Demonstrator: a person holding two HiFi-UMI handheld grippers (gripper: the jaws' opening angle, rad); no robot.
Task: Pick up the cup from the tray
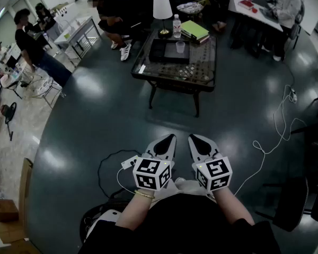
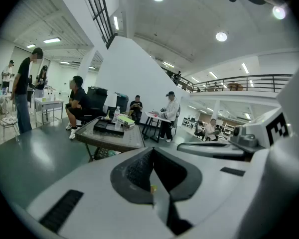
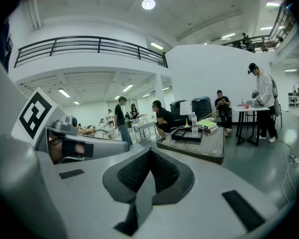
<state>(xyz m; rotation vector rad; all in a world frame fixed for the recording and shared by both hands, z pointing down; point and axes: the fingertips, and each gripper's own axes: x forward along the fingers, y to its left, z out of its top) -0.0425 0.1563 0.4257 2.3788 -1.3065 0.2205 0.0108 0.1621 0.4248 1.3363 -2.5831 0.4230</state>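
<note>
As left gripper (image 1: 168,140) hovers, cup (image 1: 180,46) — far ahead

We've got two matching handheld units: the pale grey plastic left gripper (image 1: 171,138) and right gripper (image 1: 192,138), both with pointed jaws. The jaws are lined with black dimpled rubber pads (image 2: 138,169), and there are flat black rectangular strips (image 3: 241,209) set into the grey shells. Each unit has a white cube with black square markers (image 1: 152,173). We're wearing a thin gold chain bracelet (image 1: 144,194) on the left wrist and a black top (image 1: 175,224).
</note>
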